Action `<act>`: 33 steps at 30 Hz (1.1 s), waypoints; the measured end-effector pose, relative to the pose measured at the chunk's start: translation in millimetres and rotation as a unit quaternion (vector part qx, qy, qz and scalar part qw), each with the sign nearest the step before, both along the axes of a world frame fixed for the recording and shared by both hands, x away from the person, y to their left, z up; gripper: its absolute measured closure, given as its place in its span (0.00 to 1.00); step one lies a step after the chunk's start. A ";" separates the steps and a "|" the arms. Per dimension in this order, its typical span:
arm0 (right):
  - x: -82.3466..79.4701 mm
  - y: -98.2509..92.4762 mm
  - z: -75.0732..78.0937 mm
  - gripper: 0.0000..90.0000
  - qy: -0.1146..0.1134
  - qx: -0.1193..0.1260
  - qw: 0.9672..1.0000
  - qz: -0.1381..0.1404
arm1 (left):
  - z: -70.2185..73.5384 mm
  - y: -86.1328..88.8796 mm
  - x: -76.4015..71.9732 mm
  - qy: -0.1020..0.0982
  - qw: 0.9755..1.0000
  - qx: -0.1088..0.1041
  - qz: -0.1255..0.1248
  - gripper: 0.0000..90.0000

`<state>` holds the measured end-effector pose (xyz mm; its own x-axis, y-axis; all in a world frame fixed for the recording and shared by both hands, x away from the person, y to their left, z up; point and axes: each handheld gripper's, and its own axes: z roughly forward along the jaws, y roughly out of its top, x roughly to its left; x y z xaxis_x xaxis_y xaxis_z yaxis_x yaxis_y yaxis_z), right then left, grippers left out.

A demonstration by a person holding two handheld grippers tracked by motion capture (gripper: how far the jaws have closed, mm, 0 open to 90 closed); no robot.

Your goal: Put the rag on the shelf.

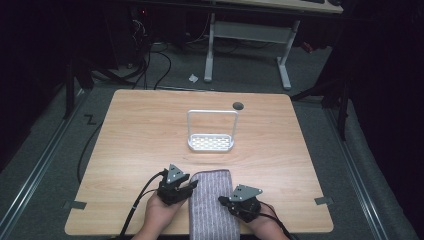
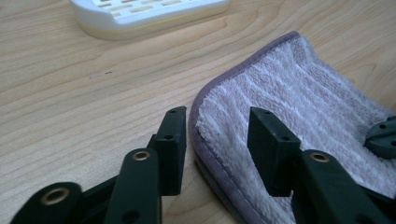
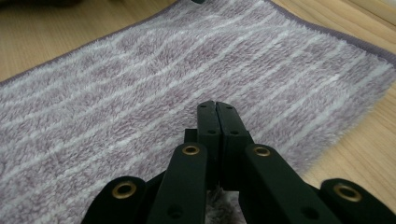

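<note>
A folded purple towel with pale stripes (image 1: 212, 202) lies at the table's front middle, its near end hanging over the edge. My left gripper (image 1: 192, 185) is open at the towel's far left corner. In the left gripper view the towel (image 2: 303, 102) has its hem between the jaws of that gripper (image 2: 217, 116), one jaw on bare wood, the other over the pile. My right gripper (image 1: 223, 200) sits at the towel's right edge. In the right gripper view its jaws (image 3: 217, 105) are pressed together over the towel (image 3: 140, 93), with towel fuzz showing just under them.
A white slotted tray with a wire hoop handle (image 1: 212, 142) stands mid-table, beyond the towel, and its rim (image 2: 140, 14) shows in the left gripper view. A dark round hole (image 1: 238, 105) is near the far edge. Bare wood (image 1: 135, 145) spreads on both sides.
</note>
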<state>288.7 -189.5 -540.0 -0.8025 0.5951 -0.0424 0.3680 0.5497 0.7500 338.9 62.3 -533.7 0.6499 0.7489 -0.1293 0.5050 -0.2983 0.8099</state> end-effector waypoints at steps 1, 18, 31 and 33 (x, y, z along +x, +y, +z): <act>-0.7 0.3 0.1 1.00 0.000 -0.001 1.000 0.001 | -0.7 -0.9 0.0 0.000 1.000 0.005 0.002 0.61; -1.2 -0.3 -0.9 0.99 -0.001 0.005 1.000 0.001 | -8.2 -7.3 2.3 0.025 1.000 0.004 0.018 0.67; 1.2 -7.6 6.1 0.90 0.001 0.025 1.000 -0.019 | -9.0 -11.1 1.4 0.022 1.000 0.008 0.010 0.84; 7.5 -13.1 10.0 0.84 -0.001 0.041 0.998 -0.046 | -9.1 -10.9 2.0 0.024 1.000 0.006 0.010 0.85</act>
